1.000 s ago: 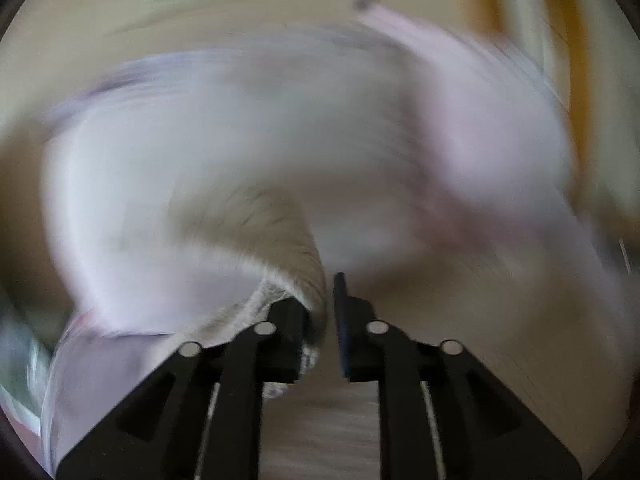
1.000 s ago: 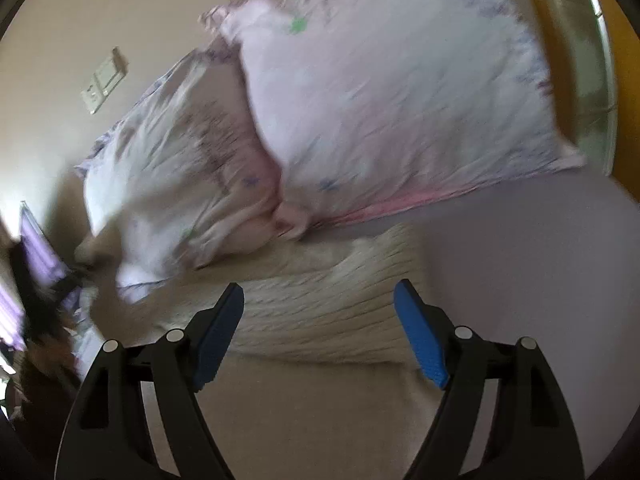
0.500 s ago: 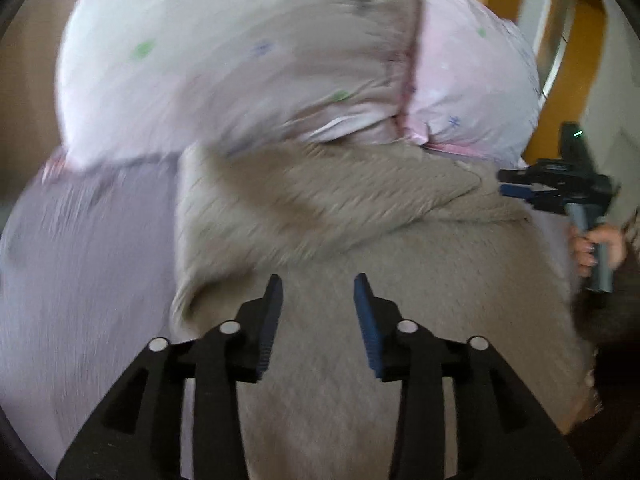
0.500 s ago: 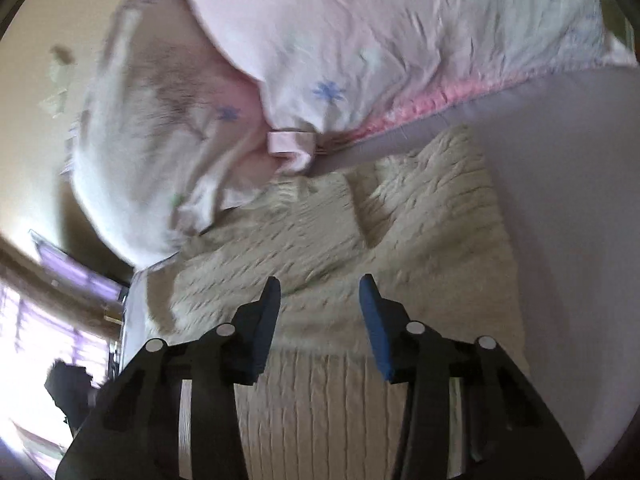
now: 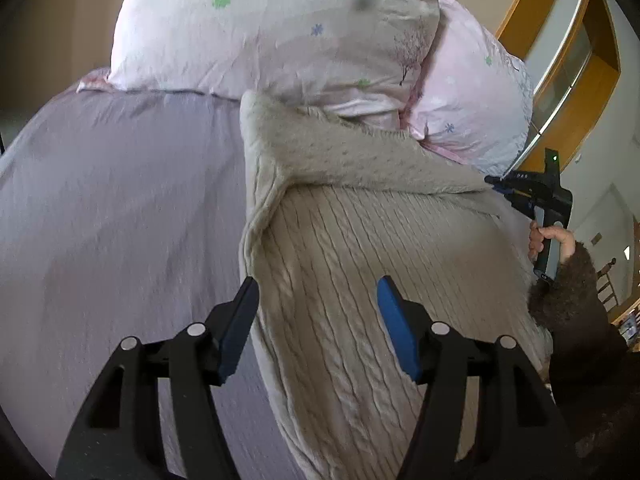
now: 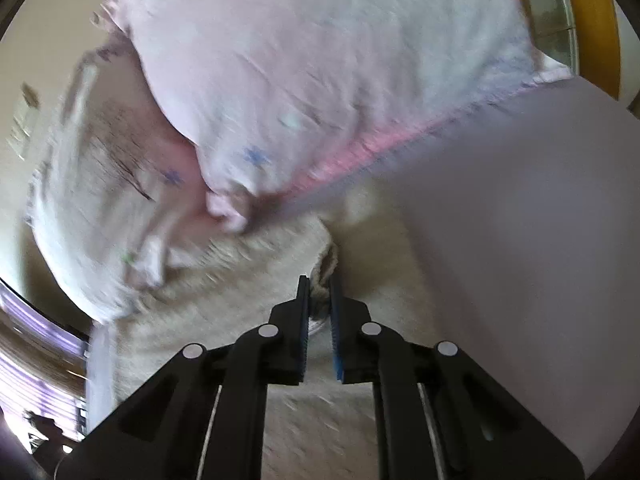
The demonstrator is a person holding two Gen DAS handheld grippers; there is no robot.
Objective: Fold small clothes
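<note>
Now, bed (image 5: pixel 112 208): lilac sheet, two pillows (image 5: pixel 272 36) at its head.
Sweater (image 5: pixel 360 248): spread mid-bed, touching pillows.
Left hand-held gripper (image 5: pixel 318 312): wide, above sweater.
Right hand-held gripper (image 6: pixel 319 300): pinching sweater edge.
Room: beige wall (image 5: pixel 52 20).

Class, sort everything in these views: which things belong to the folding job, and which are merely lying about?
In the job:
beige knitted sweater
left gripper, open
right gripper, shut on the sweater

Lying about:
two floral pillows
lilac bedsheet

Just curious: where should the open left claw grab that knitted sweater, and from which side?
Probably the sweater's raised left edge fold, coming down from above. That ridge stands up off the bedsheet, so the left claw, hanging open just above it, could pinch it.
</note>
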